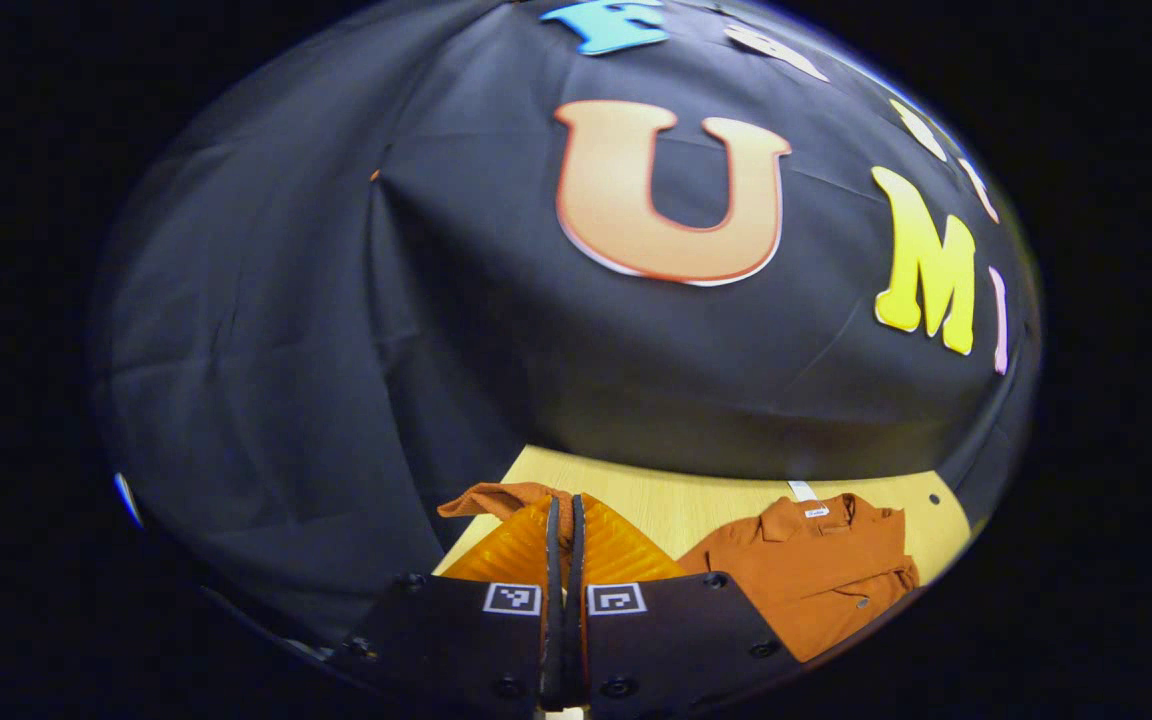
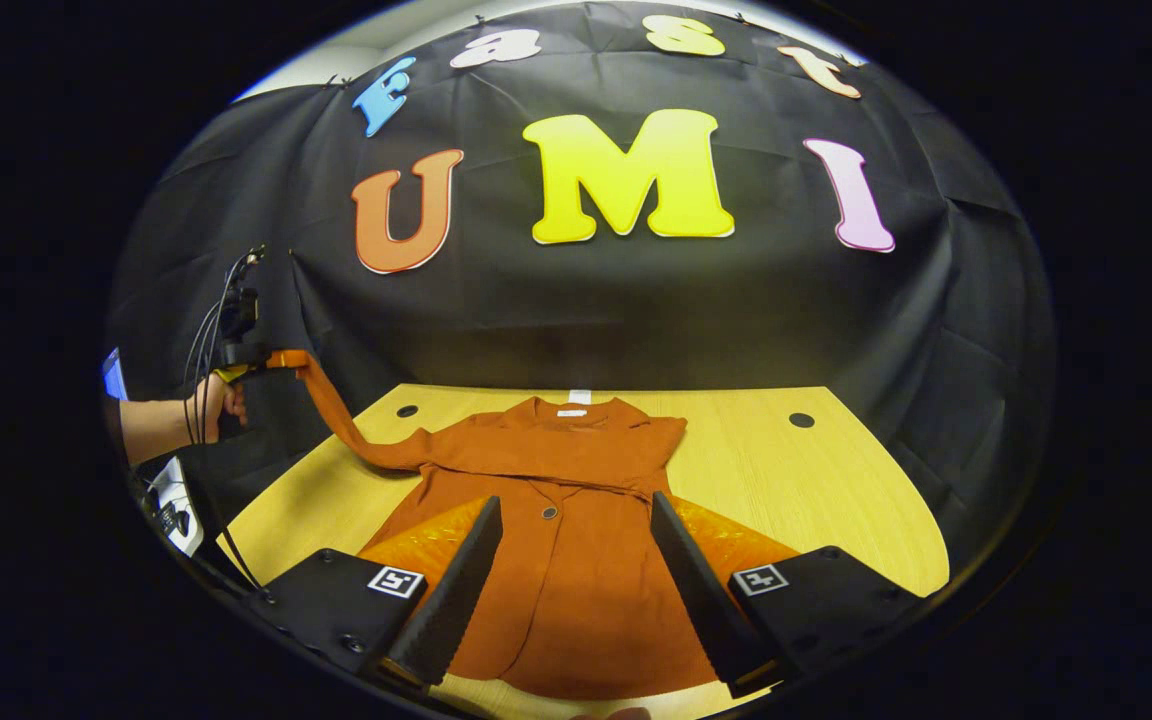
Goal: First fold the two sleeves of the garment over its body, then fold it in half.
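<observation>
Lying on the wooden table [image 2: 836, 470], the rust-orange garment [image 2: 576, 560] has its collar toward the far wall and its hem toward the near edge, with the buttoned front facing up. In the right gripper view, its right sleeve [image 2: 661, 440] is folded onto the upper body, just beside the collar. The left sleeve [image 2: 336, 410] is not on the table: it stretches up and to the left from the shoulder, hanging in the air as a narrow band. Its end is pinched by the left gripper [image 2: 236, 370], which a hand [image 2: 206, 410] holds high at the left side of the booth, above the table edge. In the left gripper view, the two fingers of the left gripper [image 1: 563, 530] are pressed together, and the sleeve cuff [image 1: 501, 497] sticks out between and behind them; the body of the garment [image 1: 816, 570] shows lower right on the table. The right gripper [image 2: 576, 530] hovers over the lower middle of the garment with its fingers [image 2: 456, 590] spread wide, one at each side of the button line, and I cannot tell if they touch the cloth. Two small dark holes [image 2: 802, 420] are in the table near the far edge.
</observation>
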Demonstrator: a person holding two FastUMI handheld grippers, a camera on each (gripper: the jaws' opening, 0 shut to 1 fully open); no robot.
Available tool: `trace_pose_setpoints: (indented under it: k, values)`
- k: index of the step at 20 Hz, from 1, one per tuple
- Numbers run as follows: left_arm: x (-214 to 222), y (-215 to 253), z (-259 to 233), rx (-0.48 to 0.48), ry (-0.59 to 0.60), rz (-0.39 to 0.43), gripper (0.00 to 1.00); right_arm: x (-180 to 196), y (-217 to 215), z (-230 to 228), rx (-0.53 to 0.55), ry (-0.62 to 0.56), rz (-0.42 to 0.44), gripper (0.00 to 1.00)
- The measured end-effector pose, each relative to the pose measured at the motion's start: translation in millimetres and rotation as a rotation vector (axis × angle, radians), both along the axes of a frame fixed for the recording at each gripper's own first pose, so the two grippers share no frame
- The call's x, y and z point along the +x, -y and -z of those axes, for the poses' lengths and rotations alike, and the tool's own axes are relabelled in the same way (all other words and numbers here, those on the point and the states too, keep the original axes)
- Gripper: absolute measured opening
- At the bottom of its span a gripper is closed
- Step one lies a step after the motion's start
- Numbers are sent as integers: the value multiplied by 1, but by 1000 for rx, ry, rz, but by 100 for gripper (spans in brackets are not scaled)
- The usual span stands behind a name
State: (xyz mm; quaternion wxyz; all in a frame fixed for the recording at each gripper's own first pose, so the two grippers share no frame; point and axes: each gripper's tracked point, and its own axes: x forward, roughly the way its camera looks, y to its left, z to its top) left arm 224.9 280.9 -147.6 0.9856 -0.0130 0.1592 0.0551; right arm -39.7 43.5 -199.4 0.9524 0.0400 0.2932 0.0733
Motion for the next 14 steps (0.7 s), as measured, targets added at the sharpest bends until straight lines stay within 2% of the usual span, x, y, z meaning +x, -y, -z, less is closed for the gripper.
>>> trace_pose_setpoints:
  k: [4, 7, 9, 14]
  values:
    - [41, 79, -35, 82, 46, 147, 3, -6, 30, -3, 0, 4, 42, 96]
    - [64, 150, -38, 147, 50, 259, 3, -12, 63, -9, -8, 11, 101, 96]
    - [74, 198, -36, 153, 48, 328, 3, -16, 86, -12, -14, 15, 144, 96]
    - [84, 289, -20, 168, 21, 421, 3, -24, 130, -17, -31, 17, 222, 96]
